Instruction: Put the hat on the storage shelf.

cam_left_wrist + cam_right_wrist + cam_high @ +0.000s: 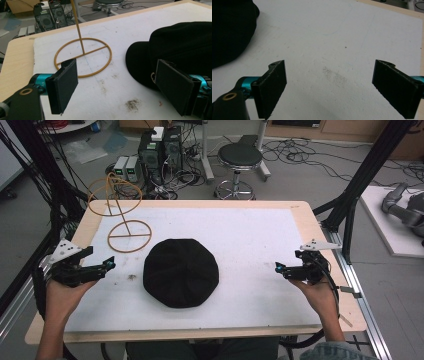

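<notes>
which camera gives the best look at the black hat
The high view: the whole black hat lies flat on the white mat, between the two open grippers. The left gripper view shows only its near part with the brim; the right gripper view catches just a dark edge at upper left.

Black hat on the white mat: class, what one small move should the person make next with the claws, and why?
Probably ease the left claw toward the near edge of the black hat. Both claws stand open and empty, apart from the hat, which lies flat on the white mat. In the left gripper view the hat's edge lies just ahead of that claw, and the gold wire stand waits beside it.
</notes>
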`<state>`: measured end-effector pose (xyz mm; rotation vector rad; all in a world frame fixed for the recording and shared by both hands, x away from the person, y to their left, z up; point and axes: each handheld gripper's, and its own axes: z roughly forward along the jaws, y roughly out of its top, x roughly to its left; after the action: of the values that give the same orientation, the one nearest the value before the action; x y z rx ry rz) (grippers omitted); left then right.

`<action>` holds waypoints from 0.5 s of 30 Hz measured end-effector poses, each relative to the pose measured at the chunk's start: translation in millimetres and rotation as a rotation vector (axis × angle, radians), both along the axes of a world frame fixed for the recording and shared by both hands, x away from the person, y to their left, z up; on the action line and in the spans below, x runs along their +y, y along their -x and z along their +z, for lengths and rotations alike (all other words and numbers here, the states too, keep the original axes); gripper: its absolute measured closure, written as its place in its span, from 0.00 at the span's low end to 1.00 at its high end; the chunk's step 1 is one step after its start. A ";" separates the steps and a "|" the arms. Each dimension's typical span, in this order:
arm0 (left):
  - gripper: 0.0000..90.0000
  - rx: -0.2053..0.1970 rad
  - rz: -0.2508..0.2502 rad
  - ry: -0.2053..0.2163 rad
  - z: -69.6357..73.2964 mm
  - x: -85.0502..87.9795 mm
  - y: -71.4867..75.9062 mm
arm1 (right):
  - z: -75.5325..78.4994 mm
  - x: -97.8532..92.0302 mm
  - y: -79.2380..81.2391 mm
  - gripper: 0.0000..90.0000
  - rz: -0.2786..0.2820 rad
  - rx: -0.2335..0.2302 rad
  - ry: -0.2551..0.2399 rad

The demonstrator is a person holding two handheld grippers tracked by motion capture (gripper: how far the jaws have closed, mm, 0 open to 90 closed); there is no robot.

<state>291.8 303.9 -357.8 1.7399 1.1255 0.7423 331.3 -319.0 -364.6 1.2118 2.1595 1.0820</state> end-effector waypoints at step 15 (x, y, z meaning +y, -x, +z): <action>0.21 -0.016 -0.021 0.011 3.5 -3.7 1.0 | 0.9 -1.7 1.3 0.15 -0.001 -0.005 -0.010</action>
<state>290.8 300.1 -354.3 1.7314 1.0972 0.7347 330.0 -320.7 -363.7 1.2132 2.1526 1.0953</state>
